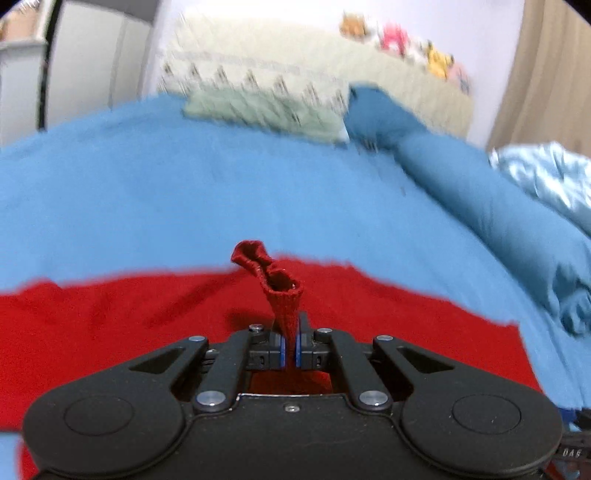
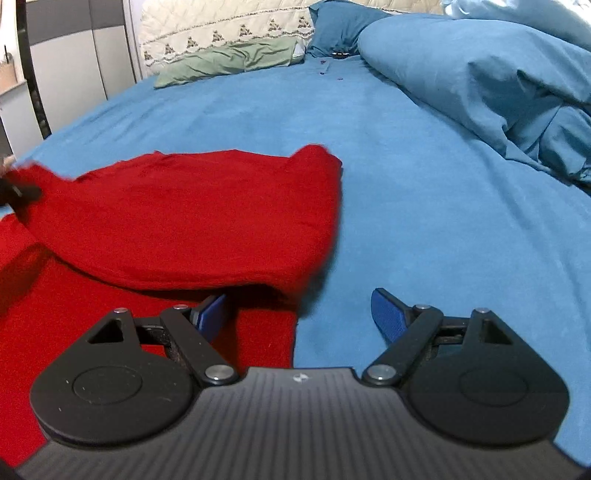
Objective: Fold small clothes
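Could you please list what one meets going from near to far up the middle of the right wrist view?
Open right gripper → folded red knit garment → flat blue bedsheet → crumpled green pillow → cream quilted headboard cover.

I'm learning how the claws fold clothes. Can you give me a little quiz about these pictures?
1. True or false: the left claw is pinching a bunched bit of the red garment.
2. The right claw is: A) shut on cloth, B) open, holding nothing, C) holding a pillow.
3. Fill in: the garment lies on a ____ bedsheet.

Key: 1 true; 2 B; 3 blue.
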Action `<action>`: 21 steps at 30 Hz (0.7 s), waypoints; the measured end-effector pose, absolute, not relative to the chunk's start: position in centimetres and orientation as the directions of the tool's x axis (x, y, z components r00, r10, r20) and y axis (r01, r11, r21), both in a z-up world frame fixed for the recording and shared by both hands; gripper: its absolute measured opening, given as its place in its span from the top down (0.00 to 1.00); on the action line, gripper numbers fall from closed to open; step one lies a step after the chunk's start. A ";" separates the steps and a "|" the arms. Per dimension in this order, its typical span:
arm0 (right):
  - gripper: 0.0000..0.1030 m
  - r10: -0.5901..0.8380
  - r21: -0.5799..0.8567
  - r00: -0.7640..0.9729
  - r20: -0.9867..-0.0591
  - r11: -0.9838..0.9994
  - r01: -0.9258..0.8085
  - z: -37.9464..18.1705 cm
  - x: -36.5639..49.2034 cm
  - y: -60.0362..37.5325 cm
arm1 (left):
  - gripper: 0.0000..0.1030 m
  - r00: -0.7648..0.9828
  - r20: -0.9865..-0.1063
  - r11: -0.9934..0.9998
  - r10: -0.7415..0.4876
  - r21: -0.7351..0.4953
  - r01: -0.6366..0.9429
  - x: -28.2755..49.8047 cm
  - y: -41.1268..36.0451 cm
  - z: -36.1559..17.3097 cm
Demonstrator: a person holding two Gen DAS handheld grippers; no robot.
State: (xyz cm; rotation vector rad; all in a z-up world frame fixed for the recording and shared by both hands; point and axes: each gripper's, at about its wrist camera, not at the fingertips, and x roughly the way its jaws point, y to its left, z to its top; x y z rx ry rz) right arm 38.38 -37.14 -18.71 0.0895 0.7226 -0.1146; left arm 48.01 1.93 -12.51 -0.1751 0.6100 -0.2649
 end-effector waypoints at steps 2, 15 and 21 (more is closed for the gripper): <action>0.05 -0.086 0.017 0.739 -0.669 0.991 0.130 -18.8 38.8 -36.8 | 0.96 0.825 -0.505 0.964 -0.251 -0.207 0.167 47.2 3.5 -11.9; 0.01 -0.207 -0.062 0.708 -0.675 0.972 0.225 -18.9 40.4 -37.4 | 0.96 0.812 -0.550 0.976 -0.195 -0.193 0.103 45.2 9.2 -15.3; 0.01 -0.210 -0.090 0.693 -0.690 0.974 0.206 -18.9 39.7 -37.9 | 0.85 0.741 -0.651 0.985 -0.165 -0.145 0.092 45.2 10.2 -16.6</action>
